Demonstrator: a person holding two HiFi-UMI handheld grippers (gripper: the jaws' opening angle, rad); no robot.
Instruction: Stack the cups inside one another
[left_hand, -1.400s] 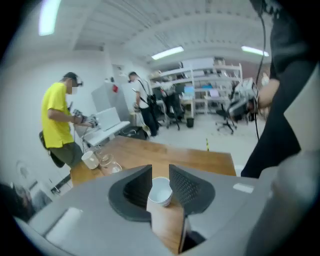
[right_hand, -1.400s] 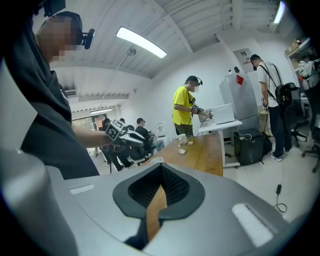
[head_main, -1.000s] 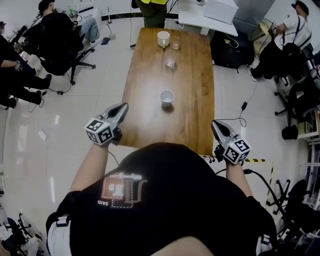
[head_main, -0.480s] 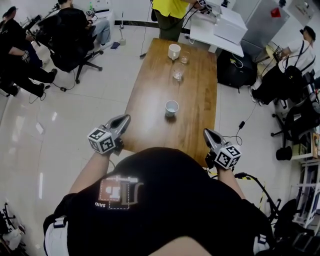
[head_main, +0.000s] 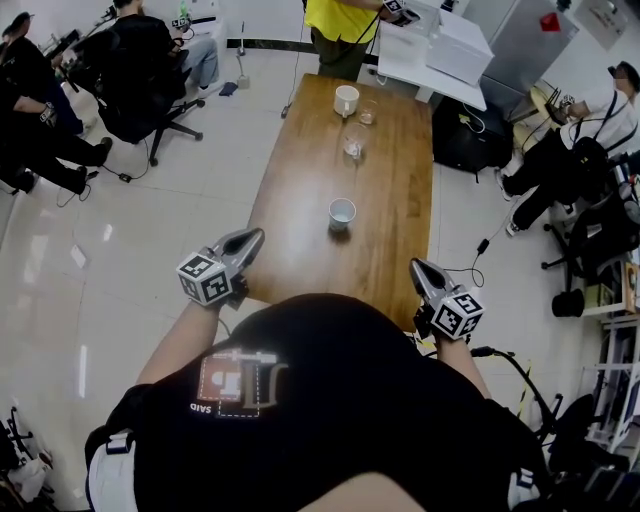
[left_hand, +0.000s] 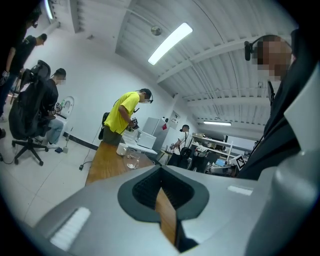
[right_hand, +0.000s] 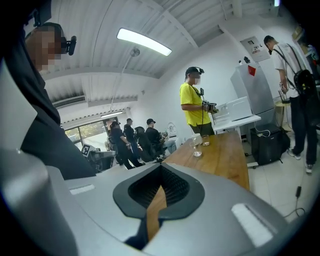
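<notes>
On the long wooden table (head_main: 300, 200) a white cup (head_main: 342, 211) stands nearest me at mid table. Farther off are a clear glass (head_main: 353, 148), a small glass (head_main: 367, 116) and a white mug (head_main: 346, 100). My left gripper (head_main: 250, 238) hovers at the table's near left corner, shut and holding nothing. My right gripper (head_main: 416, 267) hangs by the near right corner, also shut and holding nothing. The left gripper view shows the left gripper (left_hand: 161, 171) with the clear glass (left_hand: 132, 161) and the mug (left_hand: 121, 149) far ahead. In the right gripper view the right gripper (right_hand: 160, 186) points along the table toward the clear glass (right_hand: 197, 148).
A person in a yellow shirt (head_main: 343, 25) stands at the table's far end beside a white desk (head_main: 430, 50). Seated people and office chairs (head_main: 130, 90) fill the left side. A black bag (head_main: 465, 135) and cables (head_main: 480, 250) lie to the right of the table.
The head view has shifted a little, so the table sits slightly further right in the picture. Both grippers stay shut near the table's near edge, drifting only slightly.
</notes>
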